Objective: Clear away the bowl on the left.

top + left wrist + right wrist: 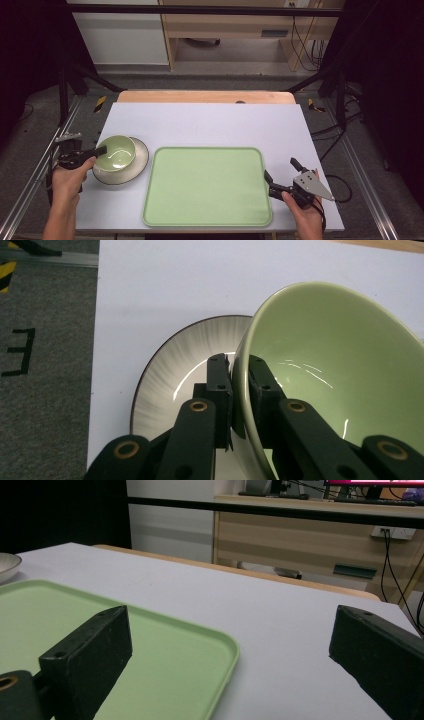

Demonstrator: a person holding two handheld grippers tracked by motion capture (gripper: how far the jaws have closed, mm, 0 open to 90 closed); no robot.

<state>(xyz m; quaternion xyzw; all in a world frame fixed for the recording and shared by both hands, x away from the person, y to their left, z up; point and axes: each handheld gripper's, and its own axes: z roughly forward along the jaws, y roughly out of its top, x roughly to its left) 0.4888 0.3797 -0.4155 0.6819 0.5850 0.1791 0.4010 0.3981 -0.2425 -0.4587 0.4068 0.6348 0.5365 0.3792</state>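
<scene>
A: From above, the left gripper (101,149) is clamped on the near rim of the green bowl (116,152), which sits tilted on the white plate (135,167) at the left of the table (210,122). The tray (207,186) beside the plate is bare, so I'd judge the work has only just got its grip; lifting and placing the bowl remain.

B: And the left gripper view?

A: One jaw is inside the bowl (330,355), the other outside, pinching its wall. The plate (175,370) lies under it, near the table's left edge.

B: The right side?

A: In the right gripper view the jaws stand wide apart, holding nothing, over the tray's (150,650) right corner. From above, the right gripper (280,175) hovers just beside that edge. There is plenty of open tabletop behind the tray.
</scene>
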